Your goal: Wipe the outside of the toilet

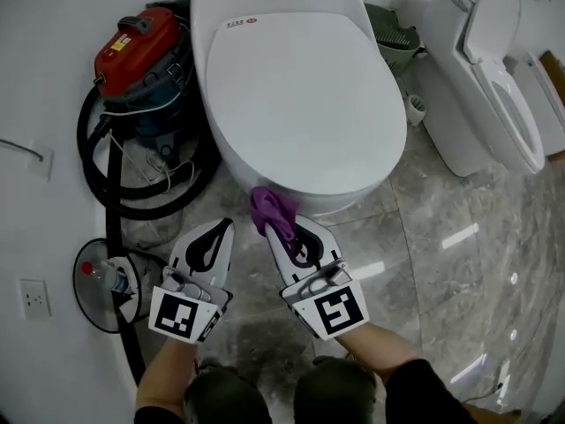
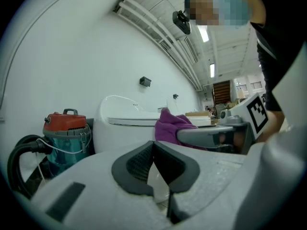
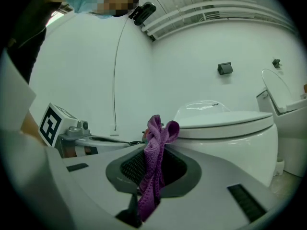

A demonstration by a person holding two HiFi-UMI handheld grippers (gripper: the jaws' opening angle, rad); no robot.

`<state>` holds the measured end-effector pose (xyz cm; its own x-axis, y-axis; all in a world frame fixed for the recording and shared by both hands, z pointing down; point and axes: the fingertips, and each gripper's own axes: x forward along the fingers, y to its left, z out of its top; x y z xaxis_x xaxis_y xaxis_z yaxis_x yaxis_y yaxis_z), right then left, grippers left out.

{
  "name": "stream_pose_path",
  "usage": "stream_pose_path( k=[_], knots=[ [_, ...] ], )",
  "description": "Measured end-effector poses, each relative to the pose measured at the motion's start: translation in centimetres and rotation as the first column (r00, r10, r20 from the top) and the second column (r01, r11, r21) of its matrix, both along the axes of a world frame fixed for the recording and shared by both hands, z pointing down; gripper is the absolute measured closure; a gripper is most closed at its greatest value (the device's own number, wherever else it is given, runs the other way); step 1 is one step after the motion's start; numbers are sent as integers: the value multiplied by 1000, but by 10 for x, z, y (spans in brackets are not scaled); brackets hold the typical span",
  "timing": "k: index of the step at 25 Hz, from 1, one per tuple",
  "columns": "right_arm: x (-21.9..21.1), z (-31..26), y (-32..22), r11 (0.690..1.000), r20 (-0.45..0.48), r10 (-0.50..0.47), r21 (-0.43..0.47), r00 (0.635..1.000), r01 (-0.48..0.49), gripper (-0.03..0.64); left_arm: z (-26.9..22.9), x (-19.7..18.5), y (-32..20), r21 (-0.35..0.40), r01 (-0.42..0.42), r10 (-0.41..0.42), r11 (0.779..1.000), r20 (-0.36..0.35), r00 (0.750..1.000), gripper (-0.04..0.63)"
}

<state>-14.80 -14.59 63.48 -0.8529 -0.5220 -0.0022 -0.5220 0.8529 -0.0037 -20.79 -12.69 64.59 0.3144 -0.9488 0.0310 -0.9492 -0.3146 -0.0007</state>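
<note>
Here the right gripper has its jaws pinched on a purple cloth, its bunched end close against the front of the white toilet below the closed lid, while the left gripper, jaws pressed together on nothing, sits just beside.

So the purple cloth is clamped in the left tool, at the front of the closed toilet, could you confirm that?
Not quite: the purple cloth is clamped in the right tool, not the left, as the right gripper view shows. The left tool is shut on nothing. The rest holds: it is at the front of the closed toilet.
</note>
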Motion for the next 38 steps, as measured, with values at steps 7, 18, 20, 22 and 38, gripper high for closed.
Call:
stream_pose_path(
  k=[7,18,20,22,38],
  knots=[
    [4,15,-14,999,-25,11,51,1000,-10,561,7,0,-5,54,15,-14,998,-24,1000,592],
    [75,16,-28,997,-17,61,54,998,-60,561,10,39,-14,40,-42,42,998,2,999,592],
    [95,17,-34,996,-11,74,52,997,-74,560,14,50,-13,15,-61,61,998,12,998,592],
    [115,18,-42,995,0,86,48,996,-86,561,17,61,-13,8,-79,79,997,25,997,592],
    [206,26,-140,982,21,185,27,983,-185,561,26,107,-14,6,-164,163,987,29,986,592]
  ],
)
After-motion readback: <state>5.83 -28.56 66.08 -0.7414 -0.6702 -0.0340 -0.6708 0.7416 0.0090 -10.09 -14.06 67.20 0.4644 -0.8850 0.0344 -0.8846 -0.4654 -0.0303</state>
